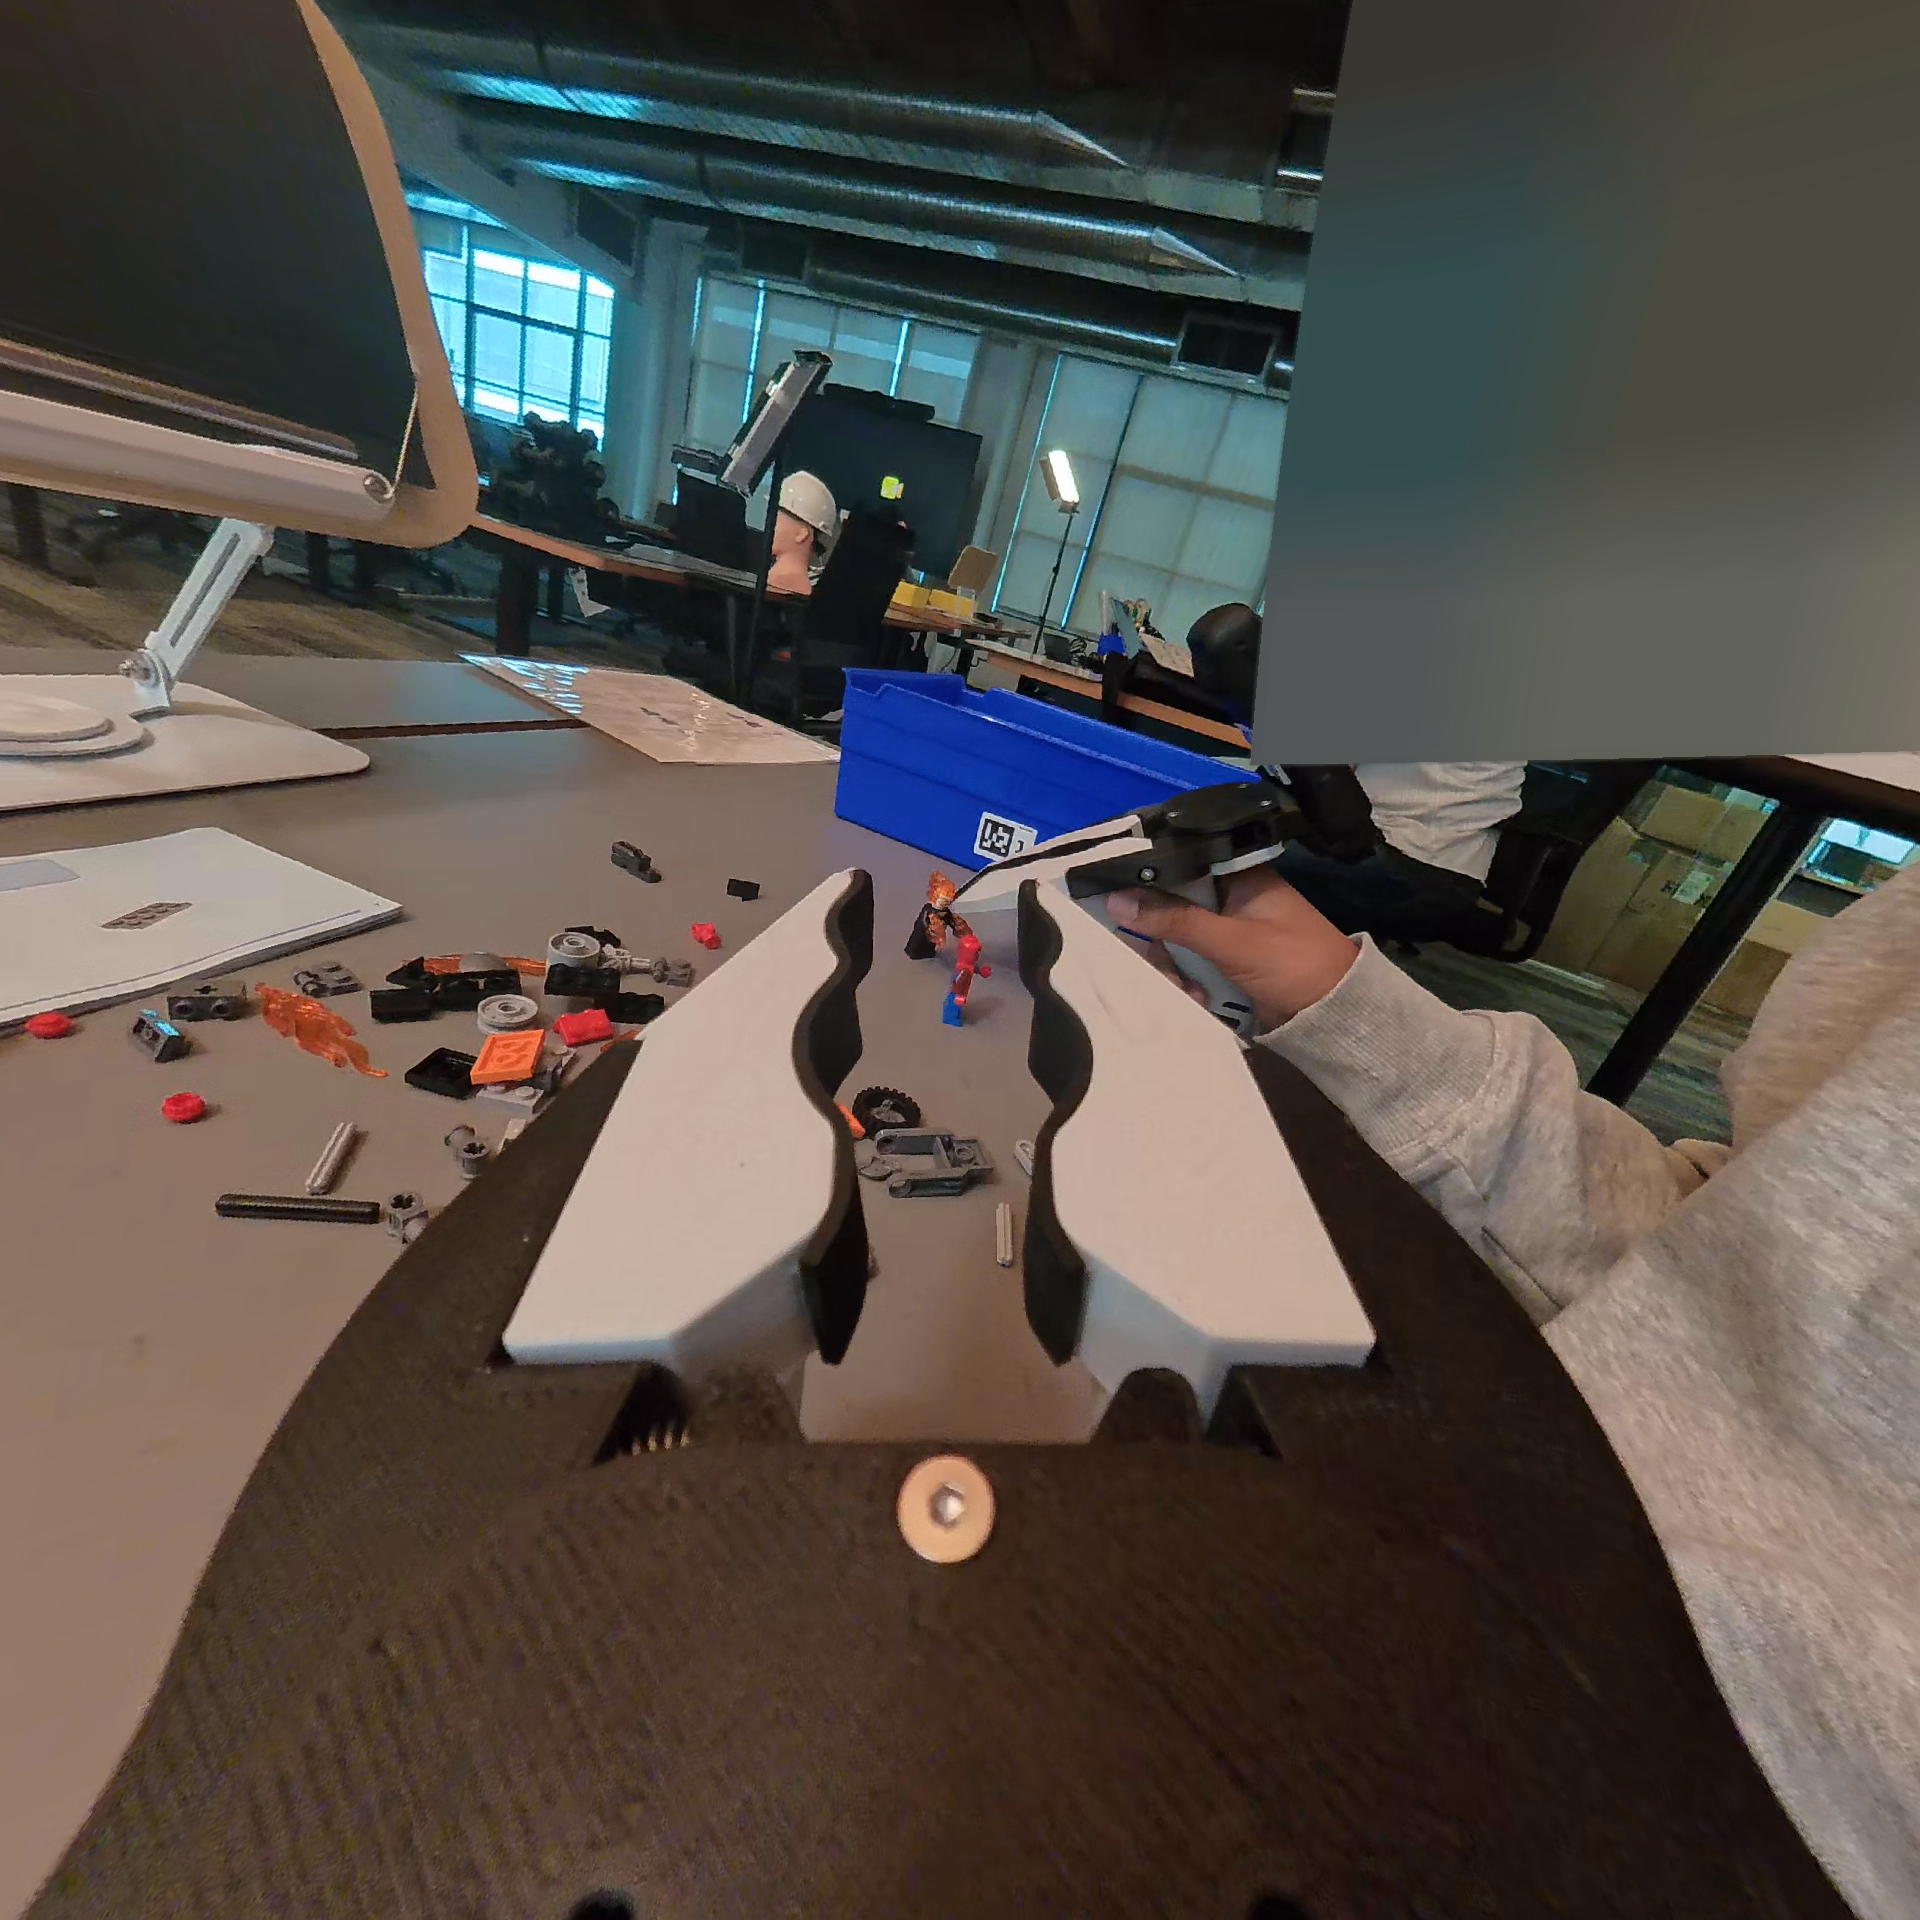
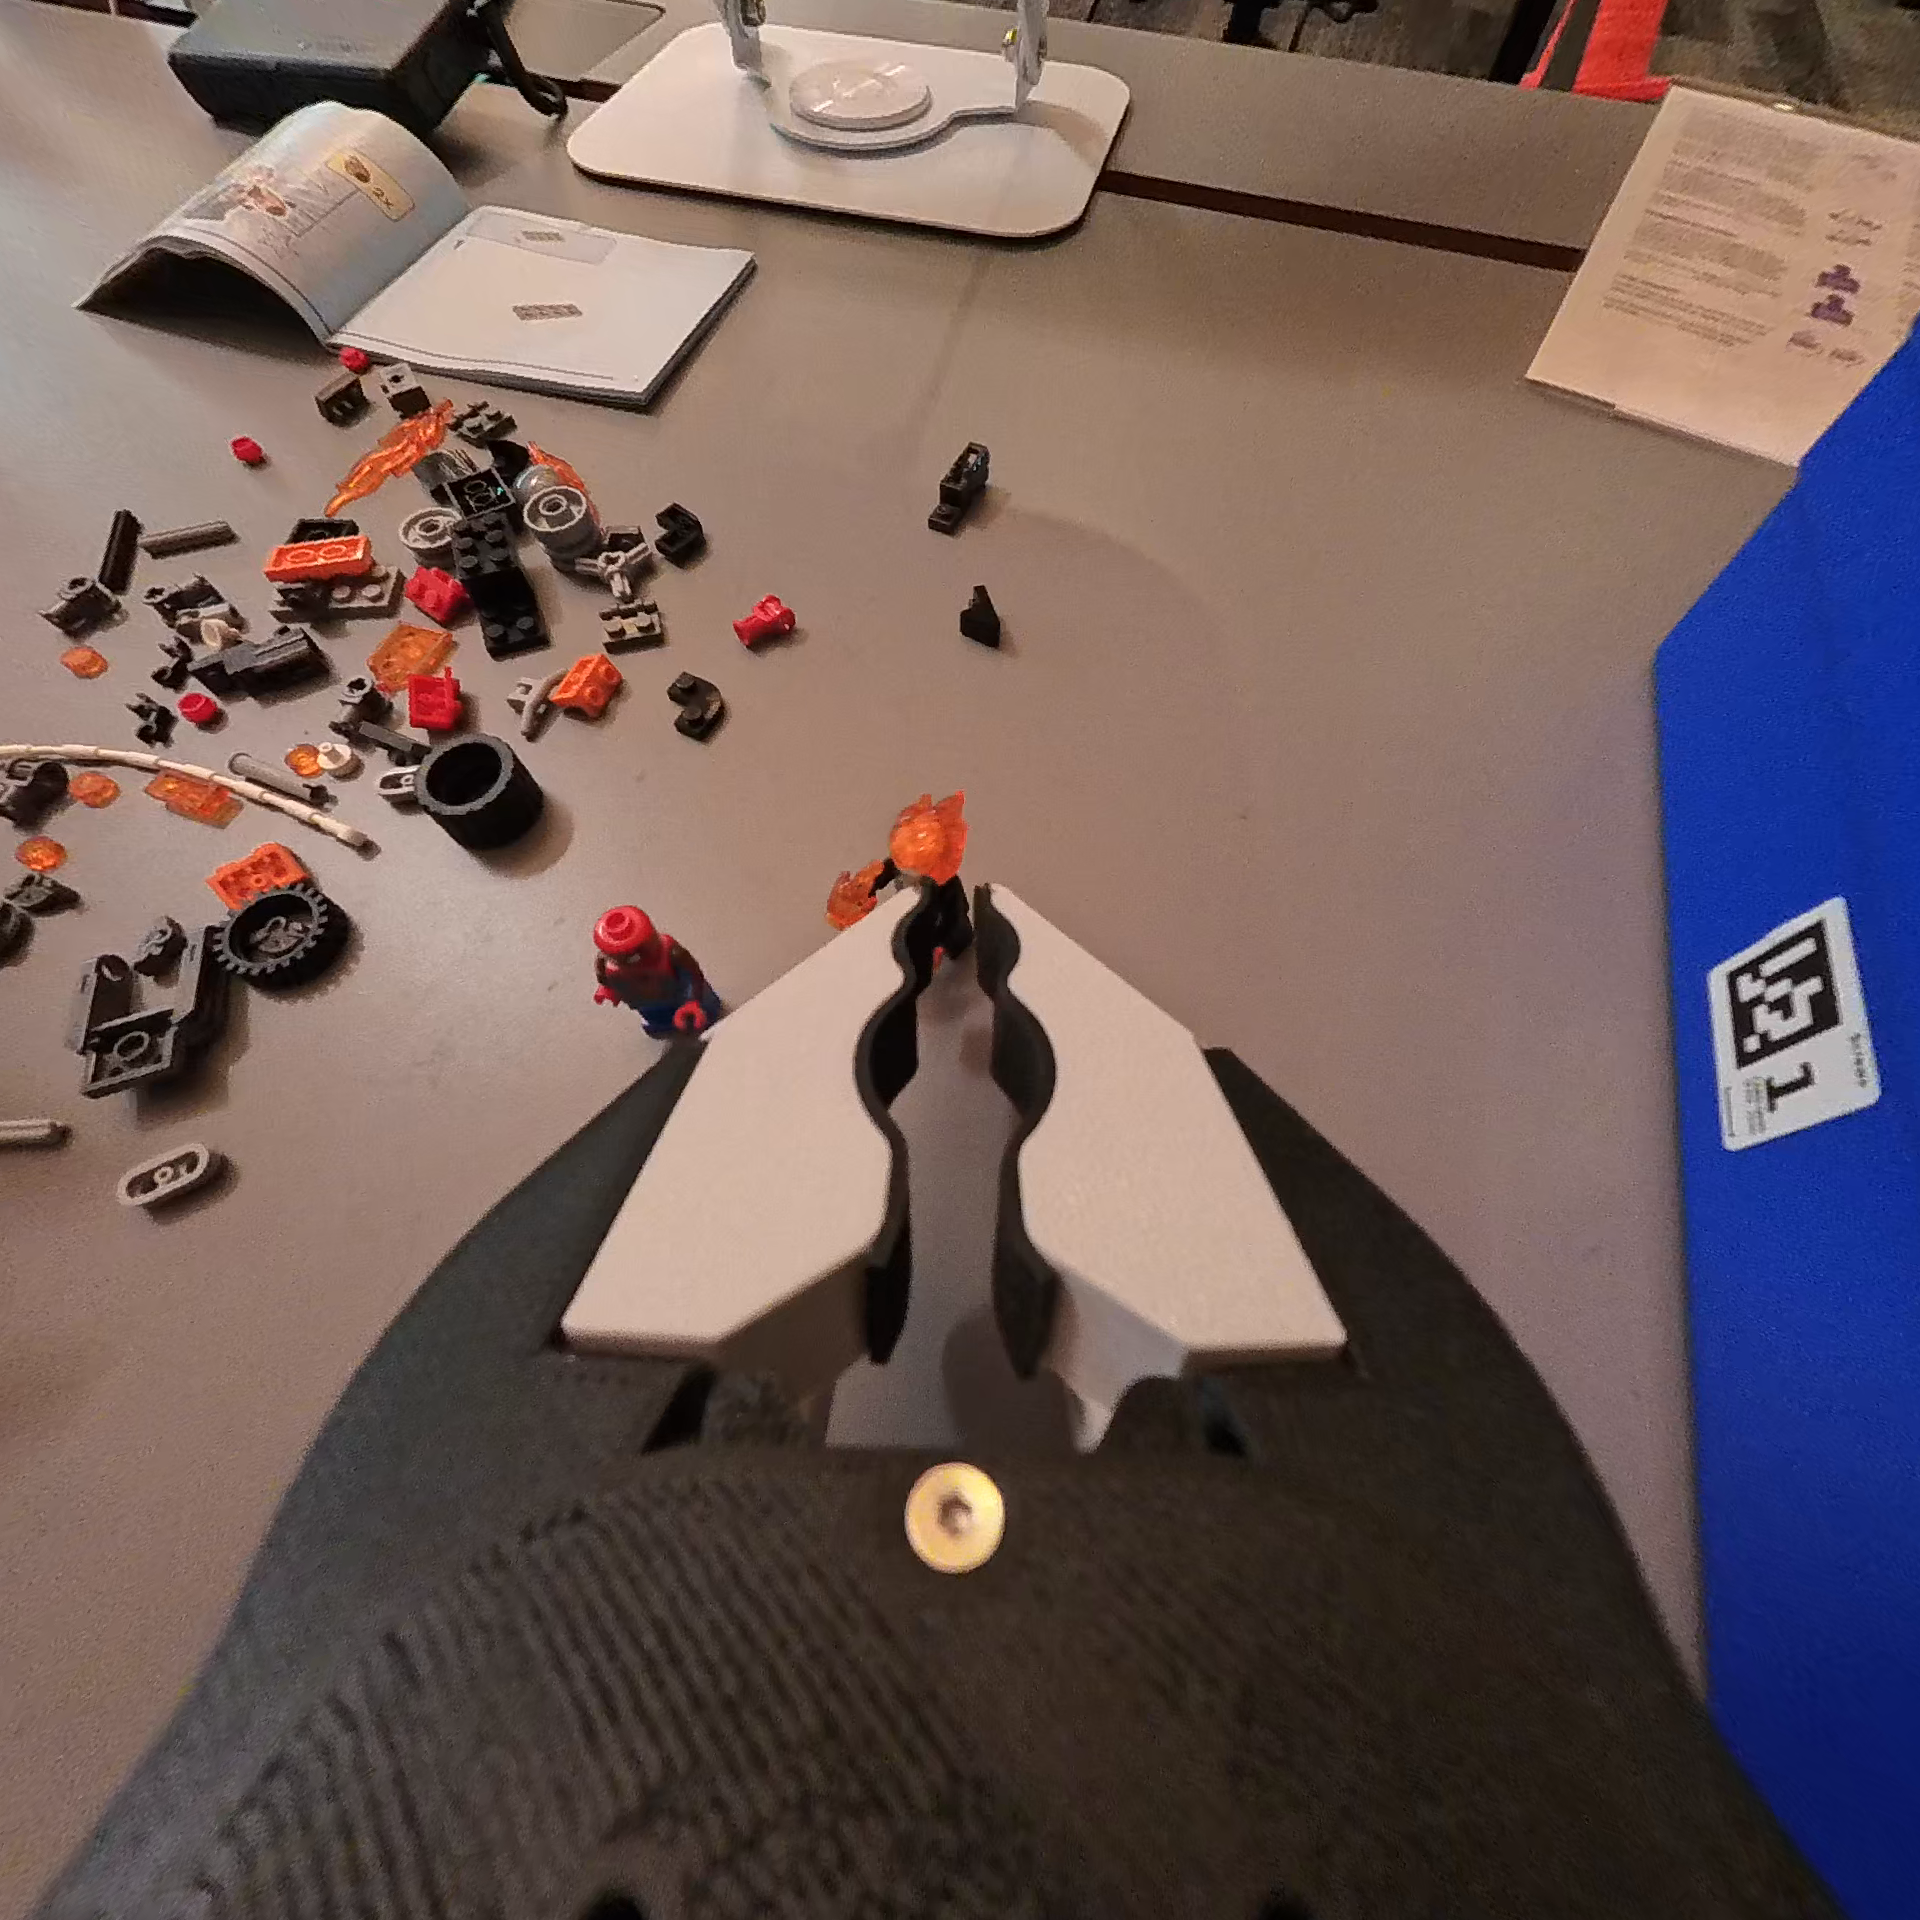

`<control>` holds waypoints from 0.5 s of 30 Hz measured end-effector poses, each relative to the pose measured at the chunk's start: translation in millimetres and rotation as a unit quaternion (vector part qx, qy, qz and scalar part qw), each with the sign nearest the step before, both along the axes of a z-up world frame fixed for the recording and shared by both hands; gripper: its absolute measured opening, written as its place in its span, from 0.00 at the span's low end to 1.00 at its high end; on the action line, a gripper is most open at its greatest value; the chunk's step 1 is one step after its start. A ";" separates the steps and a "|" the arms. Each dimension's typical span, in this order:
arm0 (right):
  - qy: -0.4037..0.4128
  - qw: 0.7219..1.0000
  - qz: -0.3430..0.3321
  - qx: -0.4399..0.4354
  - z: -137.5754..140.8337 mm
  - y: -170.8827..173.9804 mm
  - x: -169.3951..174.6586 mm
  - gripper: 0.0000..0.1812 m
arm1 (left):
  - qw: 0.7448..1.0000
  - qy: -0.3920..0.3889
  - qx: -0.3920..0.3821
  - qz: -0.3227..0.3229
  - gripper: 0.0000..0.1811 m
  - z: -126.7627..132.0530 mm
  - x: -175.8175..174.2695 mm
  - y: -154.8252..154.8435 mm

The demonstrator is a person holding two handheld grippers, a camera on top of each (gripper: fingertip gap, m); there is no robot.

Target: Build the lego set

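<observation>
A flame-headed minifigure (image 2: 928, 836) stands on the grey table (image 2: 1299, 675). My right gripper (image 2: 951, 904) is closed on its black body at the fingertips. A red and blue minifigure (image 2: 649, 961) stands just left of it. In the left wrist view my left gripper (image 1: 945, 899) is open and empty above the table. It points at both minifigures, the flame-headed one (image 1: 932, 914) and the red and blue one (image 1: 964, 977). The right gripper (image 1: 977, 888) shows there too, held by a hand. Loose bricks (image 2: 468, 582) lie scattered to the left. A dark grey assembly (image 1: 930, 1158) and a tyred wheel (image 1: 886, 1110) lie between the left fingers.
A blue bin (image 2: 1808, 727) stands at the right, close to the right gripper. An open instruction booklet (image 2: 520, 301), a white stand base (image 2: 852, 135) and a printed sheet (image 2: 1745, 260) lie at the back. A grey sleeve (image 1: 1455, 1091) crosses the right of the left wrist view. One gripper's finger ends stand about 25 cm off the other's.
</observation>
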State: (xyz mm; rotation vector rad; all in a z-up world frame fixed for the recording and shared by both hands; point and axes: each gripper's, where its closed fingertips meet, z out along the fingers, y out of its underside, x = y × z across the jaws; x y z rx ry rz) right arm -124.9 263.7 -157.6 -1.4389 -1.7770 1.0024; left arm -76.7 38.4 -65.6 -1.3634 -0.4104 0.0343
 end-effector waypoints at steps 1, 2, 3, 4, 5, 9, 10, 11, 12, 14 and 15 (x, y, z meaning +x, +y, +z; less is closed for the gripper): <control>0.001 1.000 0.000 0.001 0.0 -0.1 -0.2 0.03 | 1.000 0.000 0.000 0.000 0.14 0.0 -0.1 0.0; 0.001 1.000 -0.001 0.002 0.3 -0.2 -0.5 0.03 | 1.000 0.000 0.000 0.000 0.14 0.0 -0.1 0.0; 0.003 1.000 -0.001 0.003 0.5 -0.1 -0.7 0.03 | 1.000 0.000 0.000 0.000 0.14 0.1 -0.1 -0.1; 0.004 1.000 -0.002 0.004 1.0 0.1 -1.1 0.02 | 1.000 0.000 0.000 0.000 0.14 0.1 -0.1 -0.1; 0.006 1.000 -0.003 0.005 1.6 0.4 -1.4 0.02 | 1.000 0.000 0.000 0.001 0.14 0.1 -0.2 -0.1; 0.011 1.000 -0.006 0.005 3.1 1.2 -2.3 0.00 | 1.000 -0.001 0.001 0.001 0.14 0.1 -0.5 -0.2; 0.011 1.000 -0.006 0.005 2.9 1.2 -2.3 0.00 | 1.000 -0.001 0.001 0.001 0.14 0.2 -0.6 -0.3; 0.011 1.000 -0.006 0.005 2.9 1.2 -2.4 0.00 | 1.000 -0.001 0.001 0.001 0.14 0.2 -0.6 -0.3; 0.011 1.000 -0.006 0.006 2.8 1.2 -2.5 0.00 | 1.000 -0.001 0.001 0.001 0.14 0.2 -0.7 -0.3; 0.012 1.000 -0.006 0.006 3.0 1.1 -2.5 0.00 | 1.000 -0.001 0.001 0.001 0.14 0.2 -0.7 -0.3; 0.013 1.000 -0.006 0.006 3.5 1.1 -2.5 0.01 | 1.000 -0.001 0.001 0.002 0.14 0.2 -0.8 -0.3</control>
